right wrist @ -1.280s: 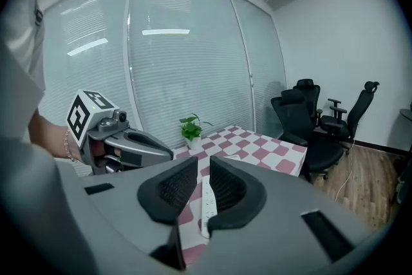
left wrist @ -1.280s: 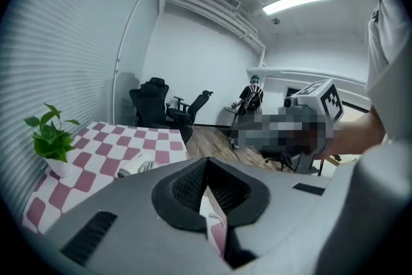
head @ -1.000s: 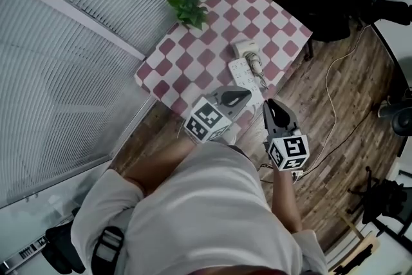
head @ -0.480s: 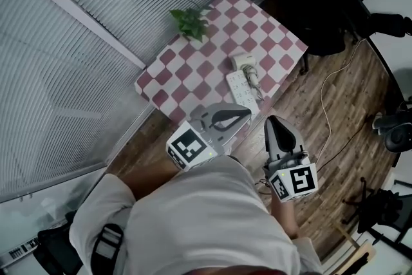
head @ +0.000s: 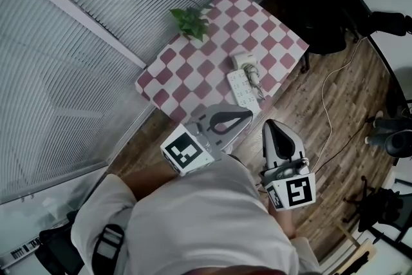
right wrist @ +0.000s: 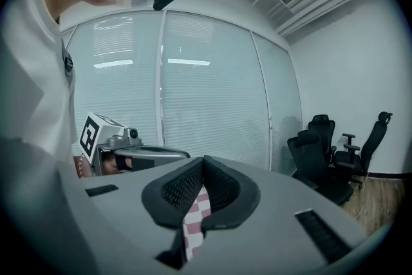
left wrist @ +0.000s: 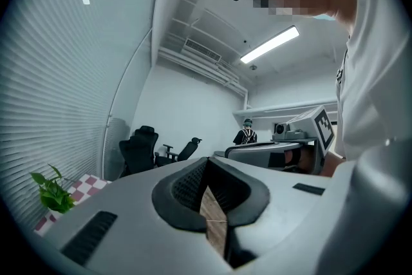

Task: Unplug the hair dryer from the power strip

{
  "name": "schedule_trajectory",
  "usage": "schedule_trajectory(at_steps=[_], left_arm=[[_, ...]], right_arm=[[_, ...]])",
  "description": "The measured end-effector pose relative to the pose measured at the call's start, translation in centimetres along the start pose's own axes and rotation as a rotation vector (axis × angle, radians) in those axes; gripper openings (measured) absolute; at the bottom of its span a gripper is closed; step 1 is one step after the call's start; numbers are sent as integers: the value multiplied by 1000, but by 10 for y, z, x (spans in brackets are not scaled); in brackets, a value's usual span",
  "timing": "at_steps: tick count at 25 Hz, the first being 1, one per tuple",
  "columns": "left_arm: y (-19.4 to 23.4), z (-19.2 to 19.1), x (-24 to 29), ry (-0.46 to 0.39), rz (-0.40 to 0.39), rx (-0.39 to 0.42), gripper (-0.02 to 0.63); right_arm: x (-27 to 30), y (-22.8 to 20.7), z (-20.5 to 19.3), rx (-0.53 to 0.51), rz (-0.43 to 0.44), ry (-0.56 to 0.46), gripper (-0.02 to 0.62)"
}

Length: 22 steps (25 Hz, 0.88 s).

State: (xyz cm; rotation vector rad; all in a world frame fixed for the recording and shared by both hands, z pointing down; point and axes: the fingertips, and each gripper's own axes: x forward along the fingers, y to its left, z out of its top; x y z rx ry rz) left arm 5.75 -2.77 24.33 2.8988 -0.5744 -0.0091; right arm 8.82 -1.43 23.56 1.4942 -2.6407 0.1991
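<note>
Raised nearer the camera than a second ago: grey left gripper [head: 244,115] and grey right gripper [head: 273,125] (black-and-white square markers on their cubes). Left claw pressed together, empty; right just closed on nothing. On pink-and-white chequered table [head: 206,67], well ahead: small white hair dryer [head: 244,60] at far end of flat white power strip [head: 242,88], lying roughly in line with it; nozzle direction too small to tell.

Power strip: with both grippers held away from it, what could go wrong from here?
The power strip lies near the table edge; pulling the plug without pinning it could drag it off. The left gripper is shut and the right gripper's jaws have just closed on nothing; both must reopen first.
</note>
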Motion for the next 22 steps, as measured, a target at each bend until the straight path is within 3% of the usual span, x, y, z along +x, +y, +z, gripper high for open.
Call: schedule_trajectory(at_steps=[22], left_arm=[[5, -3, -2, 3, -6, -31, 31]], right_arm=[[7, -1, -3, 16, -5, 0, 32]])
